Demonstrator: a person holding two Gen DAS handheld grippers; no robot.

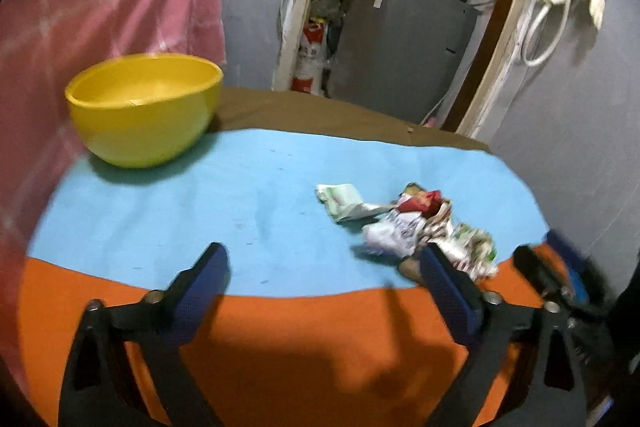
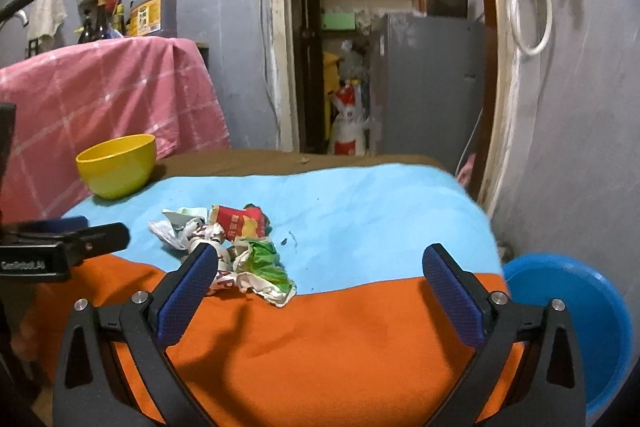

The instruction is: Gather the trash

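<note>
1. Cloth (image 2: 100, 99), pink with pale checks, hangs at the far left behind the worktop (image 2: 320, 339); bottles (image 2: 154, 7) stand above it in the right wrist view.
2. Bowl (image 1: 144, 107), yellow, sits upright at the worktop's back left, where the blue mat (image 1: 240, 203) meets the brown edge. Nothing shows inside it.
3. Left gripper (image 1: 324, 275) hovers over the orange cloth (image 1: 320, 347) at the front, its fingers (image 1: 204, 279) spread wide with nothing between them. Its right finger stands just in front of the trash pile. The right wrist view shows it from the side at the left edge (image 2: 96, 235), left of the pile.
4. Trash (image 2: 236, 247) is a heap of crumpled wrappers on the blue mat, reaching its front border with the orange cloth: white paper, a red and yellow packet (image 2: 240, 223), a green and white wrapper (image 2: 264, 267). In the left wrist view the heap (image 1: 420, 227) lies right of centre and is blurred.
5. Right gripper (image 2: 320, 275) hangs over the orange cloth, fingers (image 2: 452, 291) spread wide and holding nothing. The left finger overlaps the pile's near left side; whether it touches cannot be told.
6. Fridge (image 2: 424, 79), grey, stands past the doorway behind the worktop.
7. Basin (image 2: 580, 327), blue, lies below the worktop's right edge.
</note>
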